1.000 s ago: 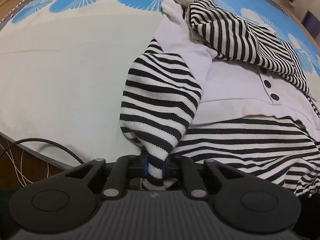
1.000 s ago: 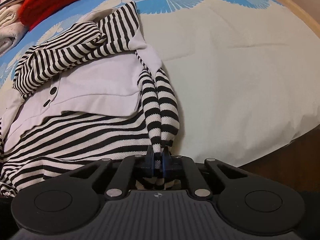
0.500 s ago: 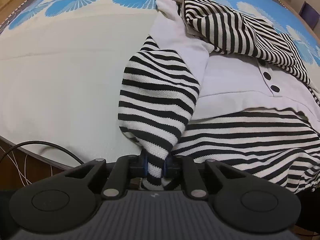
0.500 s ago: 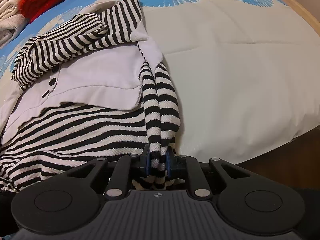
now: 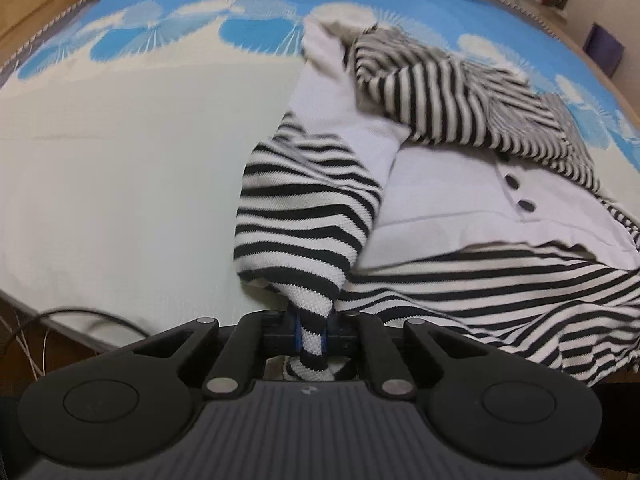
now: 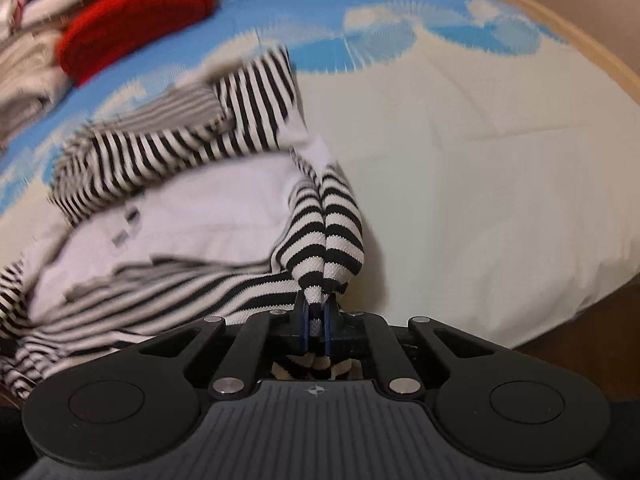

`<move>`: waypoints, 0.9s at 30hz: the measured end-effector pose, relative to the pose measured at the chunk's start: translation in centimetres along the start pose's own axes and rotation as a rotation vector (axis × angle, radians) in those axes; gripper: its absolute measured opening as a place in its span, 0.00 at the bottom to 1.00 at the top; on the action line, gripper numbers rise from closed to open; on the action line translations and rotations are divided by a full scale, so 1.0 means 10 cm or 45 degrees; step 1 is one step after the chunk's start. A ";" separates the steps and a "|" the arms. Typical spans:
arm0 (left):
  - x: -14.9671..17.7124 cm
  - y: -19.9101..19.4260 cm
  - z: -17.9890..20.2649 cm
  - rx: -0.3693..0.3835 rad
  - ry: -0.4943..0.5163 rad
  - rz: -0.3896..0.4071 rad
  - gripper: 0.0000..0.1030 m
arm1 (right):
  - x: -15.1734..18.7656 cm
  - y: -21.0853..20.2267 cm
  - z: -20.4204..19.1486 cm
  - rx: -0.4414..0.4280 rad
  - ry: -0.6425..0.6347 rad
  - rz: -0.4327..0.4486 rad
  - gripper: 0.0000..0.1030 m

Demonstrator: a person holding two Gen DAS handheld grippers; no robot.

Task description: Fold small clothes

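Centrally, a black-and-white striped garment (image 5: pixel 460 280) with a white chest panel (image 5: pixel 452 200) lies crumpled on a bed cover (image 5: pixel 120 160) that is cream near the cameras and blue with pale fan-shaped motifs farther away. Two dark buttons (image 5: pixel 518 192) sit on the white panel, and a striped fold of the garment is heaped over the panel's far edge. Left wrist view: the left gripper (image 5: pixel 311 334) pinches a bunched striped corner, its blue-edged pads (image 5: pixel 296 334) pressed on the knit; its jaws have just been closing further on the fabric, which rises from them as a taut, rounded fold. Right wrist view: the right gripper (image 6: pixel 316 328) is likewise clamped on a narrow, doubled striped fold (image 6: pixel 326 236) at the garment's opposite side, its jaws having just drawn tighter on the cloth between them. A red knitted item (image 6: pixel 136 20) rests on the blue part of the cover, well apart from the striped garment, with pale folded cloth (image 6: pixel 24 68) just beside it. Dark cables (image 5: pixel 80 316) trail below the bed's near edge in the left view.
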State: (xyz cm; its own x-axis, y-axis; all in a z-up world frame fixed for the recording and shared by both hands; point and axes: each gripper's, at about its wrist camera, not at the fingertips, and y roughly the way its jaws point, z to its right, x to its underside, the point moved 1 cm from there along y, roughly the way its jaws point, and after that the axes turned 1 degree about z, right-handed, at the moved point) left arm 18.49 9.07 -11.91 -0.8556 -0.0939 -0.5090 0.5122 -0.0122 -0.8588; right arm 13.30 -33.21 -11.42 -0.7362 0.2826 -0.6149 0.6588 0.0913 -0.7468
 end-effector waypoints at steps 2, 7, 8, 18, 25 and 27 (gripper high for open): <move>-0.02 -0.06 0.04 0.011 0.024 0.047 0.08 | -0.04 -0.09 0.01 -0.024 0.012 0.054 0.06; -0.03 -0.26 0.18 0.040 0.105 0.179 0.08 | -0.14 -0.30 0.09 -0.083 0.056 0.164 0.05; -0.03 -0.29 0.20 0.051 0.117 0.199 0.08 | -0.16 -0.33 0.11 -0.094 0.063 0.175 0.05; -0.14 -1.21 -0.14 0.327 -0.038 0.296 0.07 | -0.18 -1.09 0.26 -0.281 0.132 0.313 0.05; -0.54 -1.11 -0.41 0.400 -0.016 0.196 0.08 | -0.44 -1.42 0.44 -0.353 0.130 0.342 0.05; -0.78 -0.75 -0.40 0.395 -0.010 0.130 0.08 | -0.66 -1.15 0.39 -0.324 0.100 0.292 0.05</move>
State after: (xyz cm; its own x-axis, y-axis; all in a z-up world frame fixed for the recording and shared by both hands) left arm 21.05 13.91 -1.72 -0.7987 -0.1176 -0.5901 0.5946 -0.3048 -0.7440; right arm 9.98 -39.84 0.20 -0.5570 0.3953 -0.7305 0.8304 0.2489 -0.4985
